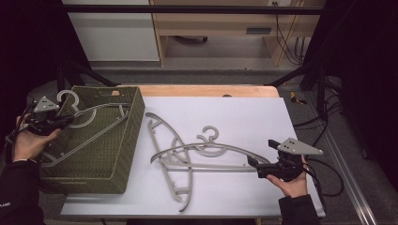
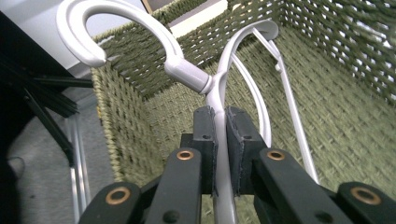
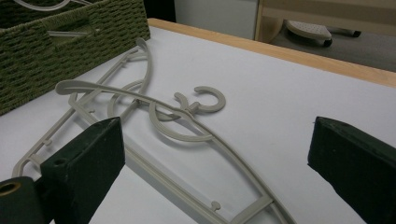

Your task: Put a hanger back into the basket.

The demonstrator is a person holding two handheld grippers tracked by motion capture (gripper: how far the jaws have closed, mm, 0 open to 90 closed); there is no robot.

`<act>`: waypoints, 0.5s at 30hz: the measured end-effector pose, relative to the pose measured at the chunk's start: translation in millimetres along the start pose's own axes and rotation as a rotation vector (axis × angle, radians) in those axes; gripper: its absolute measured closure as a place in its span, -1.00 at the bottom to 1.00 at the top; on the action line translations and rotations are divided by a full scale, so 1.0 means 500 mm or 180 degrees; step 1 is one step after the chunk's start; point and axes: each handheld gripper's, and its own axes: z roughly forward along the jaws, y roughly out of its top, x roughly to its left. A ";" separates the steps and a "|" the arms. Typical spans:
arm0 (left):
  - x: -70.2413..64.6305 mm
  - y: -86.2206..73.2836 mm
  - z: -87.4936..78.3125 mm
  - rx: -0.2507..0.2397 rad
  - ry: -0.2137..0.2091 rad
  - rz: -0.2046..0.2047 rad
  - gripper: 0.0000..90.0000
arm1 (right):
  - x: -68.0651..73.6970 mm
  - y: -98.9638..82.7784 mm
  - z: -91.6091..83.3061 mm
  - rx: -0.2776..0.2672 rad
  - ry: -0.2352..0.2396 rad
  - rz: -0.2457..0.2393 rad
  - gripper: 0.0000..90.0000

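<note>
My left gripper (image 2: 221,135) clamps a hanger (image 2: 224,88) over the basket (image 1: 122,154); its hook could snag the rim. Right gripper (image 3: 215,154), fingers apart, nears two crossed hangers (image 1: 187,154) on the table (image 1: 244,117); they may tangle.

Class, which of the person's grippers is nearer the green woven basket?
Left. The left gripper is over the basket, clamping a hanger; the right gripper sits open across the table, by the loose hangers.
</note>
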 end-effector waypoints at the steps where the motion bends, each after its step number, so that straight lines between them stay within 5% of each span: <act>1: 0.000 0.000 -0.001 -0.0029 -0.0023 -0.0048 0.84 | 0.000 0.000 0.000 -0.0007 -0.0002 0.0012 -0.90; 8: 0.009 0.017 -0.045 -0.0413 -0.0078 -0.0035 0.84 | 0.000 -0.001 0.003 0.0020 -0.0005 -0.0015 -0.90; 15: -0.008 -0.001 0.009 -0.0186 -0.0054 -0.0028 0.84 | 0.001 -0.001 0.002 0.0016 0.0002 -0.0010 -0.90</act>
